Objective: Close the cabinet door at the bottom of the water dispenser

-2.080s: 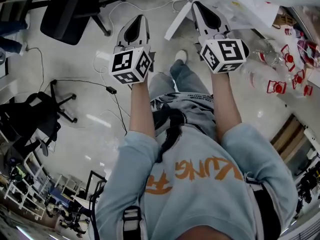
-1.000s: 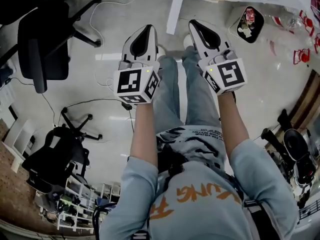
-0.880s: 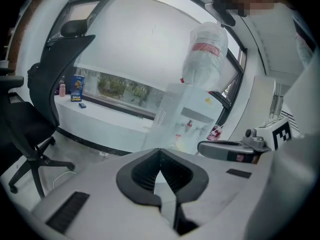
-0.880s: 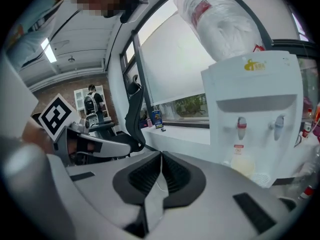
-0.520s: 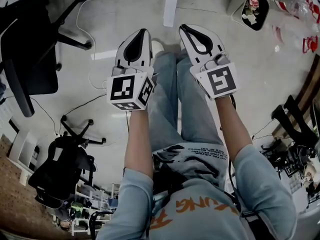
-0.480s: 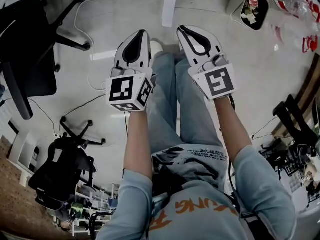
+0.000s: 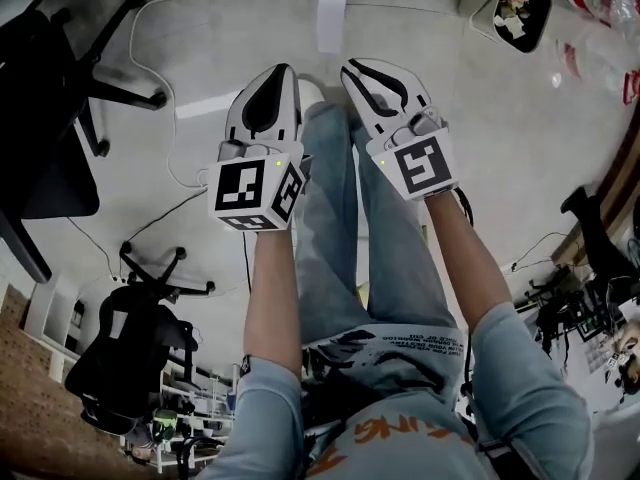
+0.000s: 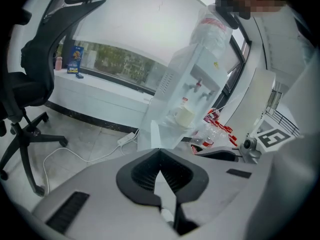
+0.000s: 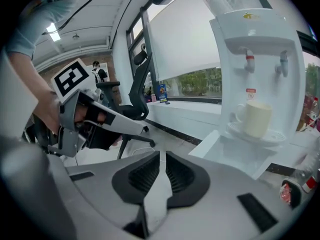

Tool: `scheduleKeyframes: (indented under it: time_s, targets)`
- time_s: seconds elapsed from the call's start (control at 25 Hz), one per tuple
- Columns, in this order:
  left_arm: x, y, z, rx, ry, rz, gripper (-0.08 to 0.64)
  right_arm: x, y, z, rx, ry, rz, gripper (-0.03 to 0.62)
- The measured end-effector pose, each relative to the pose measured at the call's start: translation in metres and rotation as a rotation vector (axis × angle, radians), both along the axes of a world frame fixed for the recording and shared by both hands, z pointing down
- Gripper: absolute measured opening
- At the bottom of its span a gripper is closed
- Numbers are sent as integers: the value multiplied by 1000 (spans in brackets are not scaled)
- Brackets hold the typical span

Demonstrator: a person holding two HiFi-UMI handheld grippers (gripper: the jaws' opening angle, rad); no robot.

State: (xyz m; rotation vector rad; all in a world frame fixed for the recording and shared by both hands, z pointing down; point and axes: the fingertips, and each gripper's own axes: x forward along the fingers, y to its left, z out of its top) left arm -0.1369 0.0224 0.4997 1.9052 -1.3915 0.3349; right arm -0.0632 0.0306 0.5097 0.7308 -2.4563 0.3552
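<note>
The white water dispenser (image 9: 255, 59) stands ahead with a bottle on top and a cream mug (image 9: 255, 118) on its drip tray. Below the tray its cabinet door (image 9: 220, 146) stands swung open towards me. In the left gripper view the dispenser (image 8: 192, 91) and the door's edge (image 8: 150, 136) sit straight ahead. My left gripper (image 8: 160, 151) is shut and empty, well short of the door. My right gripper (image 9: 162, 155) is shut and empty too. From the head view both grippers, left (image 7: 283, 71) and right (image 7: 352, 68), point forward side by side above the person's legs.
A black office chair (image 8: 30, 84) stands left of the dispenser, with a power strip and white cable (image 8: 127, 138) on the floor between them. Red-capped bottles (image 8: 215, 129) and a waste bin (image 7: 520, 3) sit to the right. Another chair (image 7: 130, 338) is behind on the left.
Both grippers have sunk towards the floor and tipped further down, staying side by side with jaws shut. The head view has shifted, so the chair and bin have slid outwards.
</note>
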Motion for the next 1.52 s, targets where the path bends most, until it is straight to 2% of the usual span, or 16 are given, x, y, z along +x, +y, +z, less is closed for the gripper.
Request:
scheduleKeyframes:
  time_s: [0.32,0.36,0.48,0.76,0.96,1.52]
  targets:
    - [-4,-1,37,-17,-12,12,21,4,15,72,-39,43,10,42]
    - [-5,0,41,-19,-14,11,21,4,18,81,-49,49,8,52]
    - [-6,6,54,-32,-17,8,21,1,27,105,-86,65,11,149]
    - [-8,18,77,-62,-21,6,21,-6,18,145,-164,15,182,229]
    - [-10,19,83,-75,-33,6,21,-13,5,155,-171,-44,271,239]
    - [-1,12,88,-88,-24,43,21,-21,-17,166,-189,-49,388,242]
